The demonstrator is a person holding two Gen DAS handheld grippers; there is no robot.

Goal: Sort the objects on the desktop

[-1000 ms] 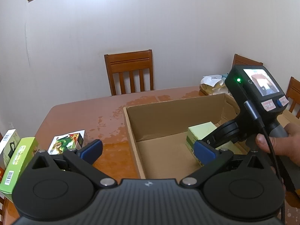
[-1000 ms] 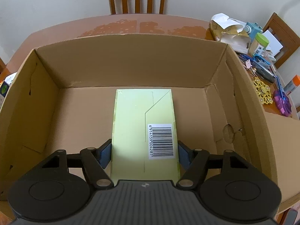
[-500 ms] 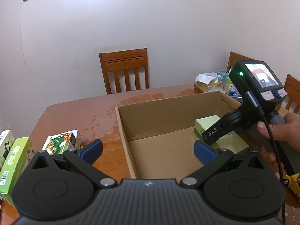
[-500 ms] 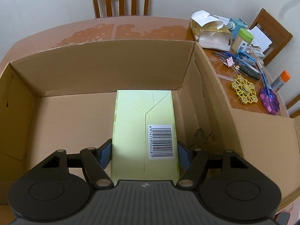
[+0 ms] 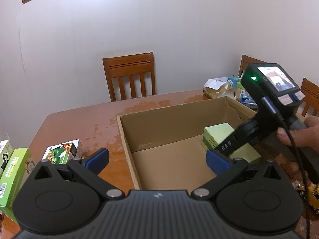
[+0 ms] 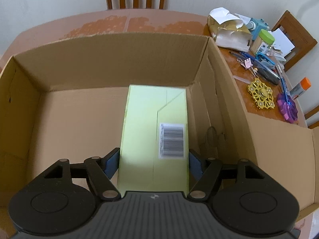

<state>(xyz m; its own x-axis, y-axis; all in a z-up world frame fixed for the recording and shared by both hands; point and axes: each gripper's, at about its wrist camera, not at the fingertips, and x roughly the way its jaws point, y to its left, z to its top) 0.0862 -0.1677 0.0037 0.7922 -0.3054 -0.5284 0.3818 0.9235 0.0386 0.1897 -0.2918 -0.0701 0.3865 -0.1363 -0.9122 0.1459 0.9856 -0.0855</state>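
Nearest, the right claw (image 6: 154, 164) grips a pale green box (image 6: 154, 139) by its long sides, inside the carton (image 6: 111, 59) toward its right wall, barcode up. Further left, the left claw (image 5: 157, 158) hangs wide and empty over the carton's near-left edge. Left of it on the surface (image 5: 79, 125) lie a picture box (image 5: 63, 152) and a green box (image 5: 14, 175). Beyond stands a chair (image 5: 129, 75).

"DAS" on the right gripper (image 5: 229, 148), "16" on the colourful box (image 5: 63, 152)
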